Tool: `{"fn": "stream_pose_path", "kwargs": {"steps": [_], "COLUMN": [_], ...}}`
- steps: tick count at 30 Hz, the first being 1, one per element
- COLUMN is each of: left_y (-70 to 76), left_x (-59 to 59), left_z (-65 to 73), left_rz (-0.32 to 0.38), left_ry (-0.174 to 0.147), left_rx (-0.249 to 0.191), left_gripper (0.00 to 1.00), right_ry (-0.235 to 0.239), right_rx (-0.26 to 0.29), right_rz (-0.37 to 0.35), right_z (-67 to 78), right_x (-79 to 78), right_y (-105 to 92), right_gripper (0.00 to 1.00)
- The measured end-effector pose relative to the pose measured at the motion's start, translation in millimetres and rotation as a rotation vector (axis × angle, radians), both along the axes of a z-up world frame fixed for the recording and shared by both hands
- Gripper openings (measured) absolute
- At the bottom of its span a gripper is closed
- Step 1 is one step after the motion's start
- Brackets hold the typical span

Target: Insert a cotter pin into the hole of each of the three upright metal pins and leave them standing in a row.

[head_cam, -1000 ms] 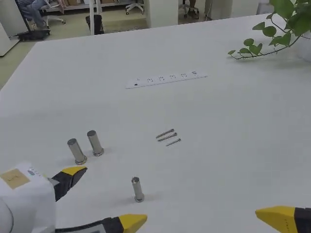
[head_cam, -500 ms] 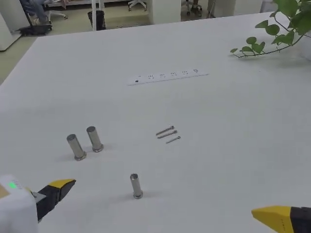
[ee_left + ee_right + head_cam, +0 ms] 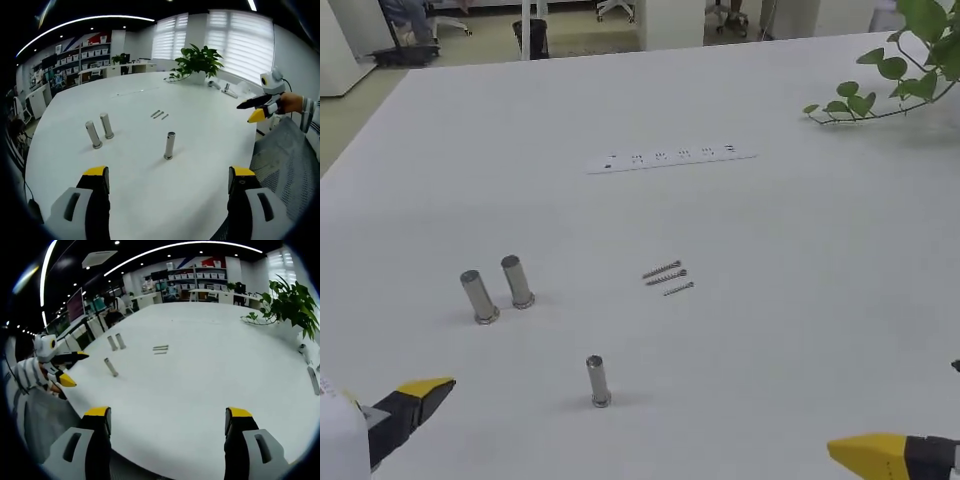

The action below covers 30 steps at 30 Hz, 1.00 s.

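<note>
Three metal pins (image 3: 517,282) are seen standing upright on the white table (image 3: 800,300). Two are set just beside each other at the left, and the third is placed apart, nearer and to the right of them, so no straight row is formed yet. The three cotter pins (image 3: 667,279) are laid loose in a small cluster, side by side, farther back and to the right of the lone upright and well apart from all three. No cotter pin is found in any hole, as far as can be made out at this size. The task is therefore judged not to have been begun, with all three insertions and the lining-up left to do. The left gripper (image 3: 168,174) is held at the near left edge with its jaws spread wide and nothing between them. The right gripper (image 3: 167,414) is held at the near right, likewise spread and empty, and both are well apart from the parts. Farther away a power strip (image 3: 670,158) is laid flat on the table, and a plant (image 3: 900,70) is seen at the far right corner.
</note>
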<state>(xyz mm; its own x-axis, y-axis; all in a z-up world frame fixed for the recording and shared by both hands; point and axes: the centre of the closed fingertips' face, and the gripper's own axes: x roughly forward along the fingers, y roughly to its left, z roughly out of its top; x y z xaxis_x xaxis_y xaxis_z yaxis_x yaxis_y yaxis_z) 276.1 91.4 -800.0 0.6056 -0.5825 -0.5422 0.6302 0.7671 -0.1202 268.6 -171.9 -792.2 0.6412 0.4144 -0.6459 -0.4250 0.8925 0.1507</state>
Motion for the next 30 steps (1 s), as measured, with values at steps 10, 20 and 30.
{"fn": "stream_pose_path", "kwargs": {"steps": [10, 20, 30], "left_y": [8.2, 4.9, 3.6], "left_x": [-3.5, -10.1, -13.2], "left_z": [3.4, 8.9, 12.0], "left_rz": [0.043, 0.024, 0.013], "left_ry": [-0.010, -0.016, -0.016], "left_rx": [-0.019, -0.019, 0.007], "left_gripper": [0.99, 0.99, 0.99], "right_ry": [-0.012, -0.119, -0.156], "right_rx": [0.086, 0.144, 0.178], "right_rz": [0.083, 0.208, 0.332], "right_z": [9.2, 34.9, 40.3], "right_x": [2.7, 30.1, 51.4], "right_y": [8.0, 23.7, 48.6], "right_gripper": [0.92, 0.88, 0.78]}}
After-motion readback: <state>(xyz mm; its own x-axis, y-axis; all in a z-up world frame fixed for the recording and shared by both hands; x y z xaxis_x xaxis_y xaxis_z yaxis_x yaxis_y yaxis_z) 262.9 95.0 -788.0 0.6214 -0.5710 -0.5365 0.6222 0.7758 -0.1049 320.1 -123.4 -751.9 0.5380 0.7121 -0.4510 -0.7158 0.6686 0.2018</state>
